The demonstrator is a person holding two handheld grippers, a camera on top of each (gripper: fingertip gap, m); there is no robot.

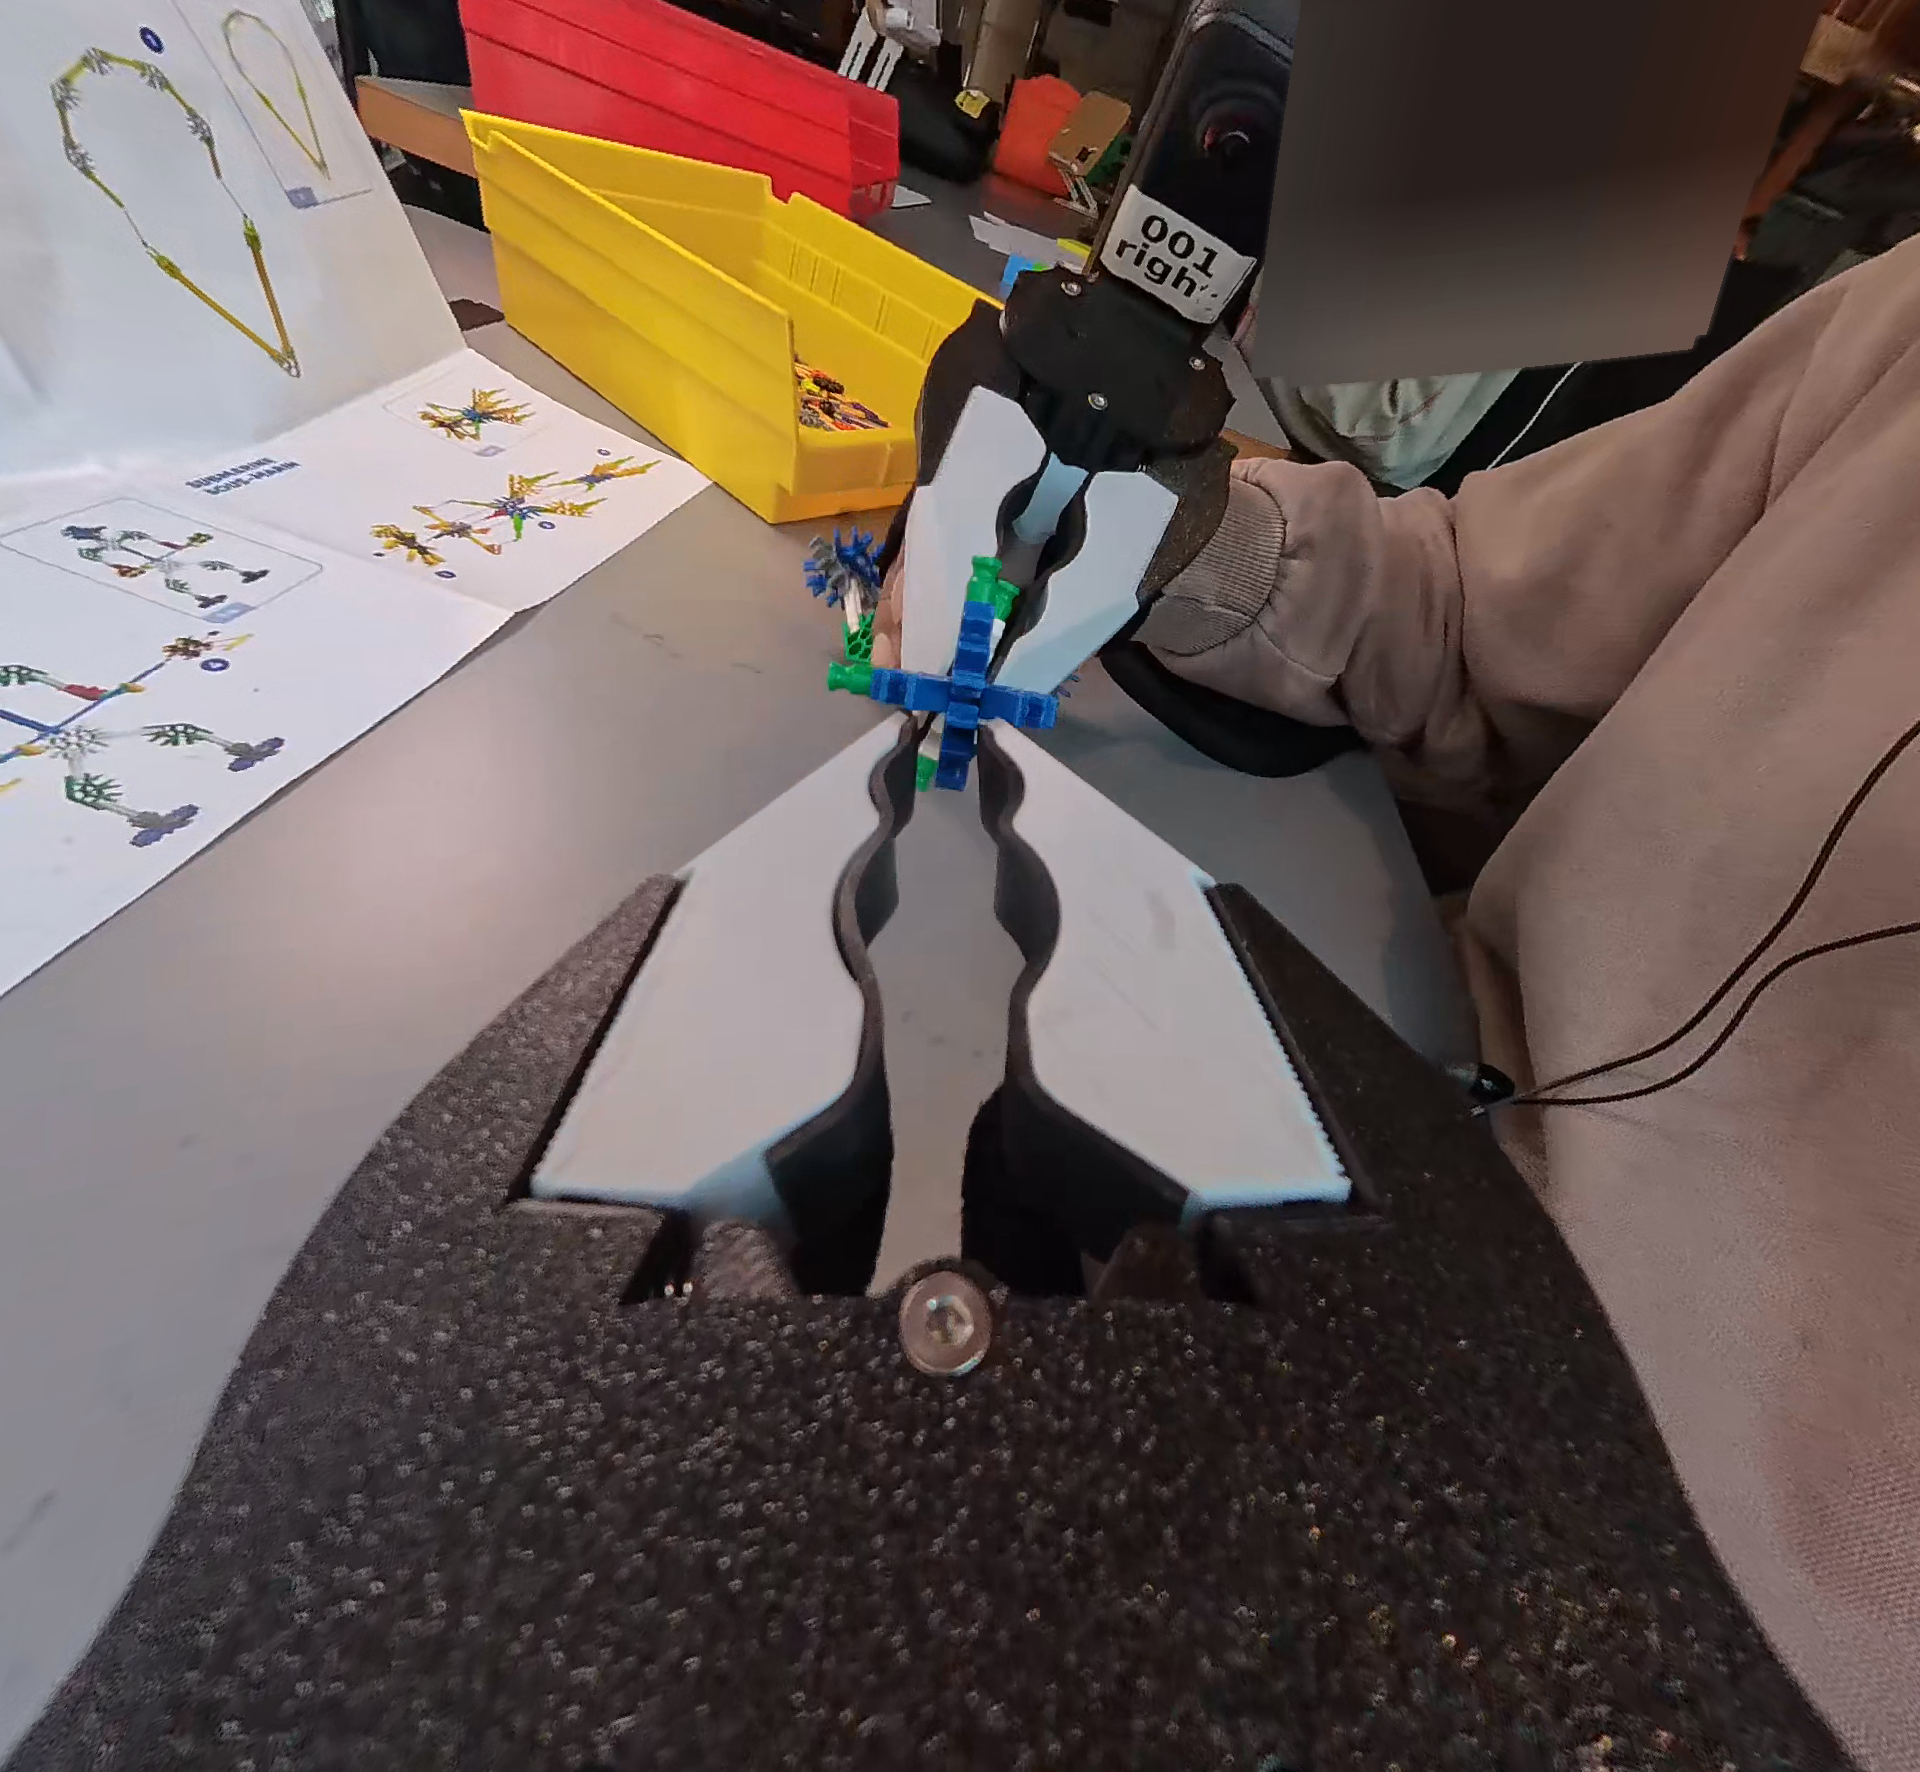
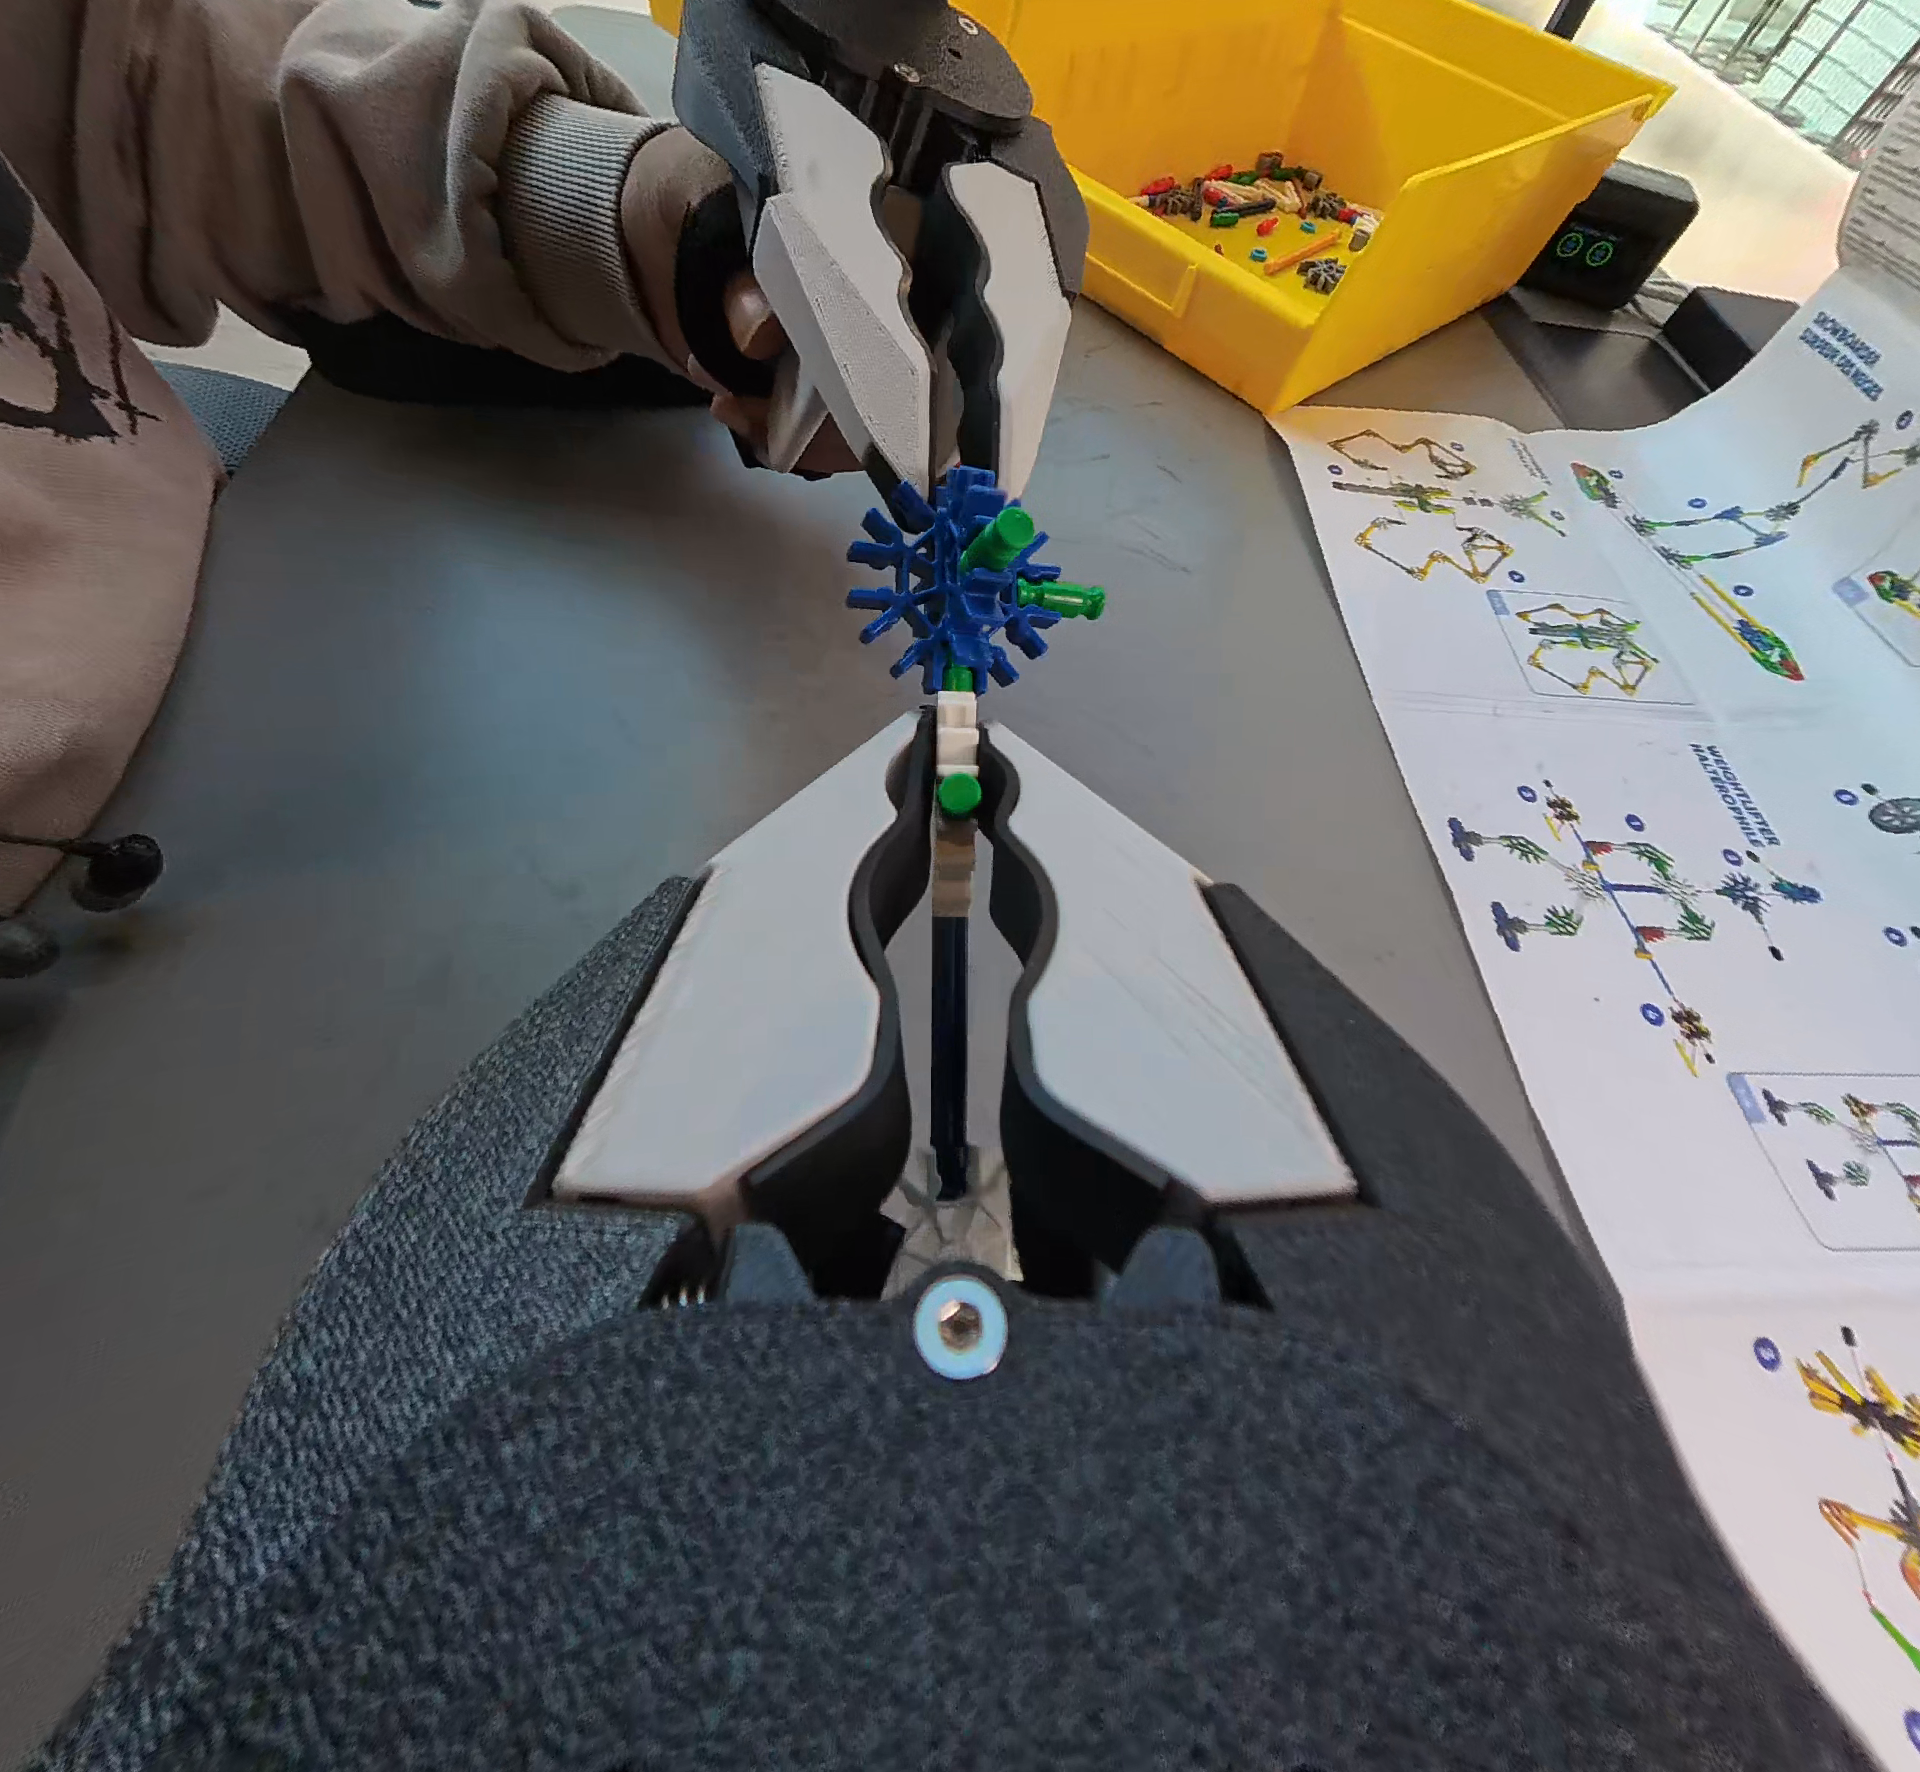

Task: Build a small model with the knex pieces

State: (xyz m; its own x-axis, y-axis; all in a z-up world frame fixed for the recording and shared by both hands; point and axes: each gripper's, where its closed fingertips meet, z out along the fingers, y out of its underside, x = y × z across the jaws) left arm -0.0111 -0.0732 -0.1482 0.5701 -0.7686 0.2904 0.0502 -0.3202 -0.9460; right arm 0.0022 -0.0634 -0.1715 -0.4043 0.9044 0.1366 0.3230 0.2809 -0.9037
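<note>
The left claw (image 1: 951, 735) and right claw (image 2: 954, 735) meet tip to tip above the grey worktop (image 2: 520, 683), both clamped on one small toy assembly. The left claw's jaws are pinched on the blue connector (image 2: 951, 579), a snowflake-shaped piece carrying short green rods (image 2: 1060, 596). The right claw's jaws are closed on a white piece (image 2: 958, 735) just below that connector, with a dark rod (image 2: 951, 1047) running back between its fingers toward the palm.

Beyond the right claw and to its right stands a yellow bin (image 2: 1455, 195) with a scatter of small parts (image 2: 1257, 210) on its floor; a red bin (image 1: 665, 70) lies farther off behind it in the left wrist view. An instruction sheet (image 2: 1662, 787) lies flat to the right of the right claw, and is partly propped upright in the left wrist view. A second small blue-and-grey assembly (image 1: 842, 569) sits on the worktop just behind the right claw, half hidden by its fingers.

A sleeve (image 1: 1507, 600) in beige reaches in behind each claw. How the white piece joins the blue connector is hidden by the fingertips. A small black device (image 2: 1610, 236) sits past the yellow bin.
</note>
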